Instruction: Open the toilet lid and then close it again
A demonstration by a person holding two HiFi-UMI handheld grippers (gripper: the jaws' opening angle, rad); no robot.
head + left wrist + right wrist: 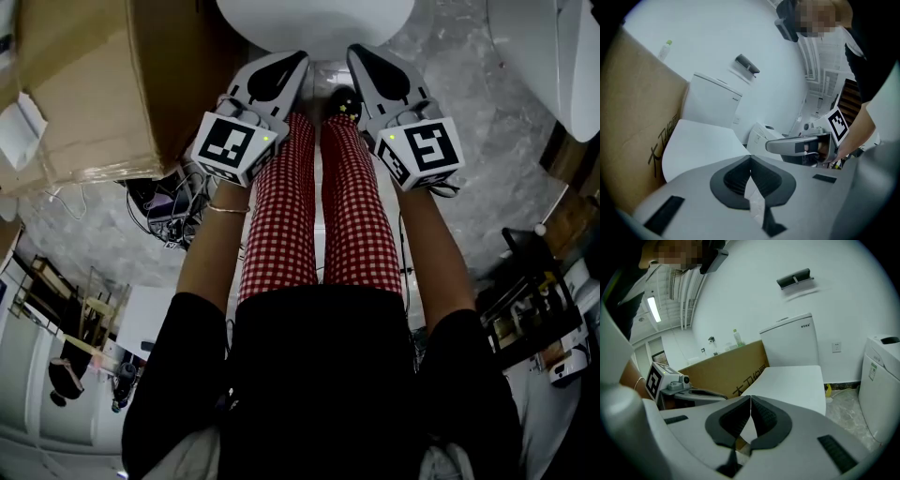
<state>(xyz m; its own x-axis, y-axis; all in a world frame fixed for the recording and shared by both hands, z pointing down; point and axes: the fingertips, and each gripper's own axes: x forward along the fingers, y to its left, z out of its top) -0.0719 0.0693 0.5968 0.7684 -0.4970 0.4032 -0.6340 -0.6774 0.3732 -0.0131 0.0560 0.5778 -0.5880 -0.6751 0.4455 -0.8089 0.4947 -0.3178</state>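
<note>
**Both claws shut and empty above a closed toilet lid**

A person stands facing a white toilet, seen from above over red checked trousers. The left claw (pixel 298 60) and the right claw (pixel 357 52) are held side by side, both aimed at the toilet lid (pixel 314 21). The lid lies flat and down, just ahead of the claw tips and apart from them. In each gripper view the dark pads meet tip to tip with nothing between them, so both claws are closed and hold nothing. The tank (pixel 792 341) stands upright behind the lid. A large cardboard box (pixel 84 84) sits close on the person's left, and a second white fixture (pixel 881 376) stands on the right on the grey floor (pixel 469 94).

The lid appears untouched, so opening looks like the step ahead.

Likely risks:
- With the pads pressed together, a claw cannot pinch the front rim. It would have to open first or hook under the rim.
- The lid looks smooth and glossy, so a shallow grip may slip and let it slam down.
- The box crowds the left side and may catch the left claw as it swings up.
</note>
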